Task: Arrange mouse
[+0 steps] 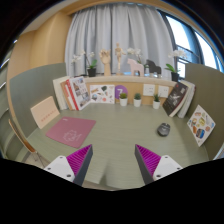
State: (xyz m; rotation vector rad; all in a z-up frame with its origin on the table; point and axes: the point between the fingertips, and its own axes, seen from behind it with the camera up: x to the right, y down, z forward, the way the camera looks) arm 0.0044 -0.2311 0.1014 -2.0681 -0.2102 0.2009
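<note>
Gripper (pixel 112 160) level, apparently open, mouse (pixel 163 129) beyond.

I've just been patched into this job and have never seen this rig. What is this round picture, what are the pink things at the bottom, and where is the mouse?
The camera rides on a hand-held gripper and looks forward along its two fingers. The pink things are pads on those fingers. The fingers are open and hold nothing. Beyond them lies a green table. The mouse sits on it, ahead and to the right. A pink mat lies ahead to the left. Books and small potted plants line the far edge, before a curtain.
</note>
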